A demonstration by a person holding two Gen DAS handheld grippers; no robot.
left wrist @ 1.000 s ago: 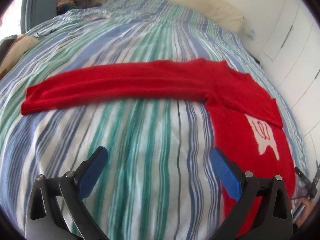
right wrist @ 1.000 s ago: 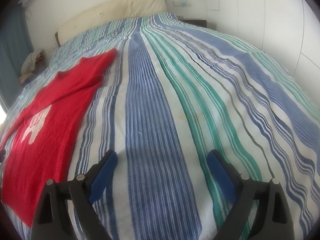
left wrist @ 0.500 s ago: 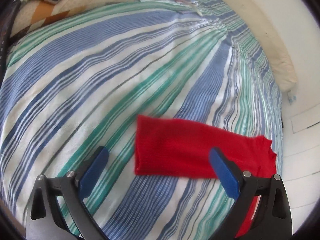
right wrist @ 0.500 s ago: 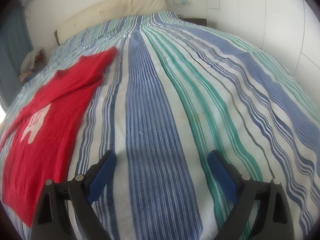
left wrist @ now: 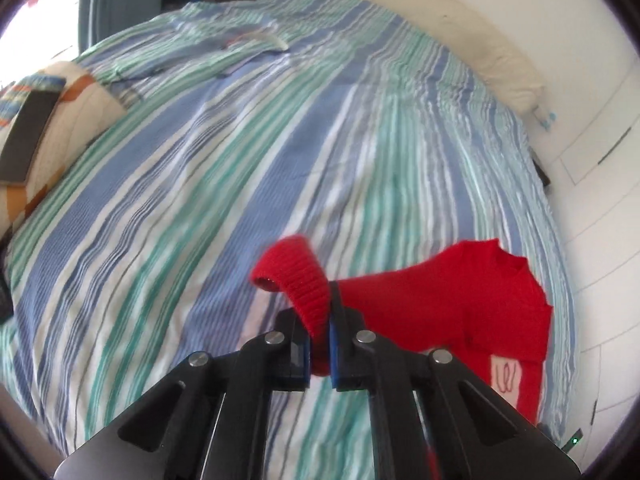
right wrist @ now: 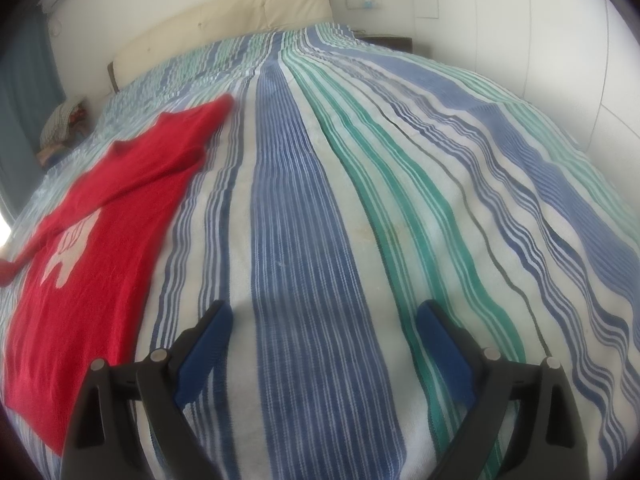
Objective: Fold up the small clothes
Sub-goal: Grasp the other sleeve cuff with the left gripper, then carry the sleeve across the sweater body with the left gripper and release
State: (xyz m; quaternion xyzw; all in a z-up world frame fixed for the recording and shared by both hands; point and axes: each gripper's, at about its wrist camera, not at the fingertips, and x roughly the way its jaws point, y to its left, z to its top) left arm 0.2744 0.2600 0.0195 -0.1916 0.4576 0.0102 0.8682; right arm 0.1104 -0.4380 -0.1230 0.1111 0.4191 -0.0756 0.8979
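Left wrist view: left gripper (left wrist: 319, 344) clamped on ribbed cuff (left wrist: 308, 284) of soft red knit sweater (left wrist: 460, 304), lifted off striped bedspread (left wrist: 200, 184); limp, light fabric, so probably grip cuffs/hems. Right wrist view: right gripper (right wrist: 324, 334) wide open, empty, w/ sweater body flat at left.

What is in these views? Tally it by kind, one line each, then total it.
Red sweater, cuff pinched in the left gripper: 1
Grippers, left shut on the cuff, right gripper open above the striped bedspread: 2
Striped bedspread: 1
Patterned pillow at the bed edge: 1
Cream headboard: 1
Total: 6
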